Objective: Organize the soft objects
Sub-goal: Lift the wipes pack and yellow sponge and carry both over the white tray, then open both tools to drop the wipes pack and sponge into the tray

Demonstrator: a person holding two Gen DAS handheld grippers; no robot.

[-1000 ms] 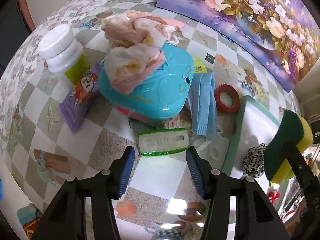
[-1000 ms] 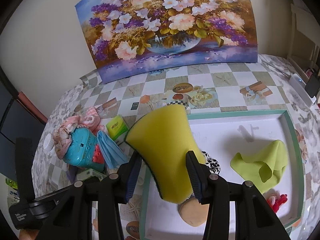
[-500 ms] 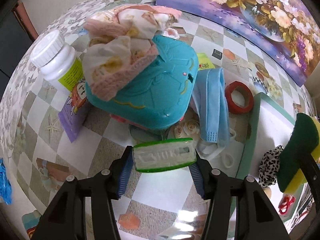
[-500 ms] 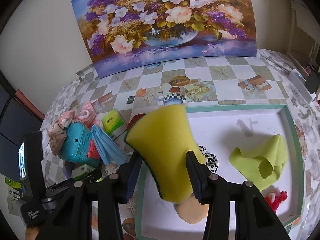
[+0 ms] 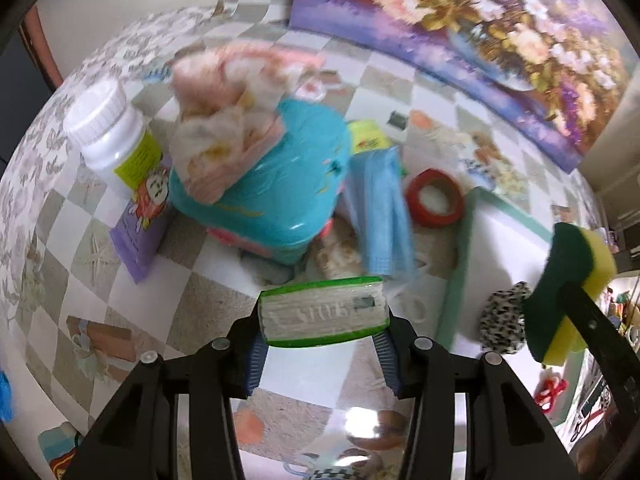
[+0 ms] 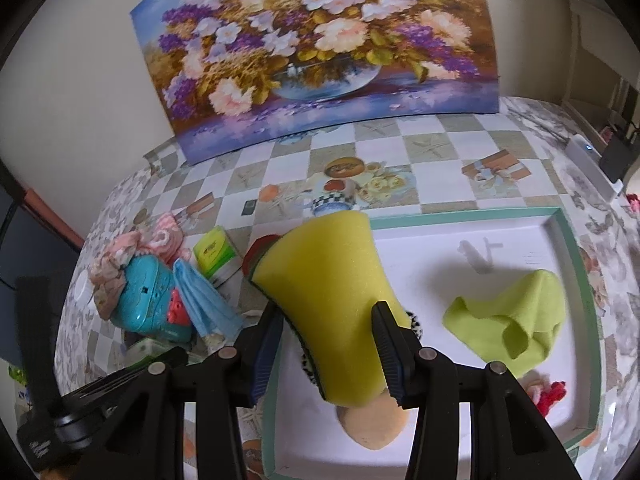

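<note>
Left wrist view: left hand-held gripper point(image 5: 322, 346) jaws just closing, clamped on tissue pack point(image 5: 323, 316) above table point(image 5: 76, 216); right hand-held gripper point(image 6: 326, 352) pinches sponge point(image 6: 332, 300) over tray point(image 6: 572, 248); lift pack straight, squeeze gently, clear blue cloth point(image 5: 382, 216).

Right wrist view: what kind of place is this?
Probably a home, at a dining or side table: a patterned checked tablecloth, a flower painting leaning on the wall, and household clutter like a sponge and a white tray.
</note>
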